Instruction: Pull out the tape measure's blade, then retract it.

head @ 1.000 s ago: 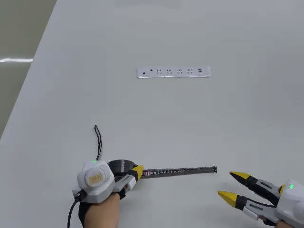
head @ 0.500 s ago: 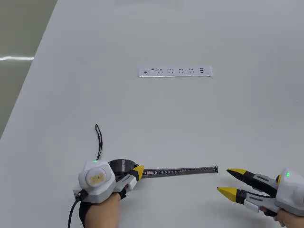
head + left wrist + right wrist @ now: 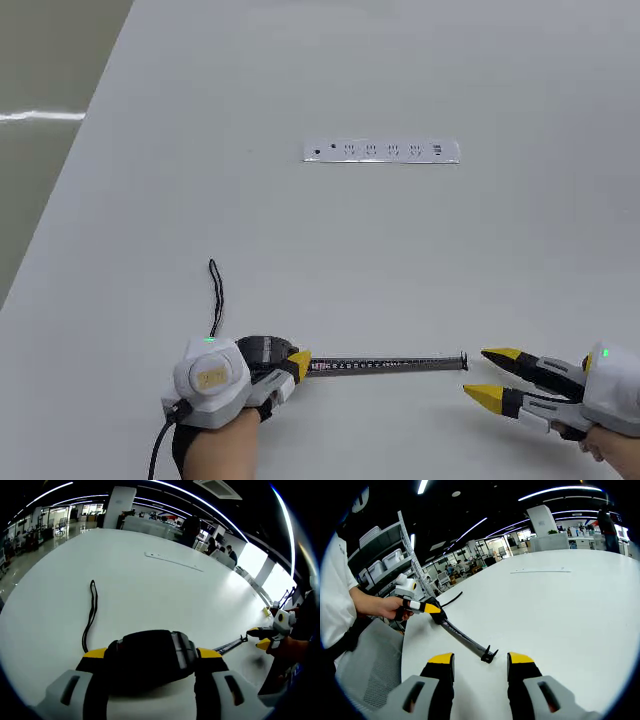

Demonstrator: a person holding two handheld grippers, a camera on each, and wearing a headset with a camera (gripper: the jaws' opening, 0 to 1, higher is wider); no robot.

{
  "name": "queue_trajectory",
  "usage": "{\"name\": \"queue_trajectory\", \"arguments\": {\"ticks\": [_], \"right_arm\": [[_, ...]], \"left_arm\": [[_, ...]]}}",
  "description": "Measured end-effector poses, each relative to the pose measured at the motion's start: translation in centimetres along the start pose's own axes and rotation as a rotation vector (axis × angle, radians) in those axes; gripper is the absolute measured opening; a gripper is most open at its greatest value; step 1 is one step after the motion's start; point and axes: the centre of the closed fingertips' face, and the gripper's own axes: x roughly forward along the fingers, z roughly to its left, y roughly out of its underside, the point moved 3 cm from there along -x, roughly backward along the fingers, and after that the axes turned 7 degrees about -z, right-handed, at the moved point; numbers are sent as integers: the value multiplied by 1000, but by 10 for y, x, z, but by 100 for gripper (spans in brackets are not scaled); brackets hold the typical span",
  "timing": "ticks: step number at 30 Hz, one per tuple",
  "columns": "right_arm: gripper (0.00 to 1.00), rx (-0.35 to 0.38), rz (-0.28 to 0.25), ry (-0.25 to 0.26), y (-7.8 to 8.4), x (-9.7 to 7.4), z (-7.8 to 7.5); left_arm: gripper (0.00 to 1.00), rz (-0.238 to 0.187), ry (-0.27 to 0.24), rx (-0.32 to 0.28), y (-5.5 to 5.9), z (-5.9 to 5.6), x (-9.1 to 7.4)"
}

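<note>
Tape measure (image 3: 262,349): low on the worktop (image 3: 300,230) at about 7 o'clock in the head view, black case (image 3: 150,655) resting on the surface and clamped between the closed-in jaws of the left tongs (image 3: 280,364). Blade (image 3: 385,364) partway out, lying along the worktop toward 3 o'clock and ending in the hook (image 3: 463,361). Right tongs (image 3: 488,373) at about 4 o'clock, moderately parted and holding nothing, tips just beside the hook and framing it in the right gripper view, with no contact to be made out. Wrist strap (image 3: 215,295) trailing from the case toward 12 o'clock; power strip (image 3: 382,151) well apart, also toward 12 o'clock, out of play. Probably at the point of either taking the hook for more pull or sending the blade home; cannot tell which. Main hazards, as a judgement: closing off-centre on the thin hook and pinching only its edge, so slipping free under spring tension and whipping back toward the case; pulling off the 3 o'clock line, so twisting or kinking the blade; pulling too hard for the left grip, so dragging or rolling the rounded case out of the jaws. On retraction, if let go all at once, likely to slam hook-first into the case mouth and jolt the case; better eased back under guidance.
</note>
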Motion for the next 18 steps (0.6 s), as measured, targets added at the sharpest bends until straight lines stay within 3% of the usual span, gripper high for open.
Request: {"name": "queue_trajectory", "arguments": {"ticks": [8,18], "right_arm": [[42,3,14,-26,-1,5,-9],[41,23,30,-85,3,17,-9]], "left_arm": [[67,0,3,-2,1,0,0],[67,2,1,5,1,0,0]]}}
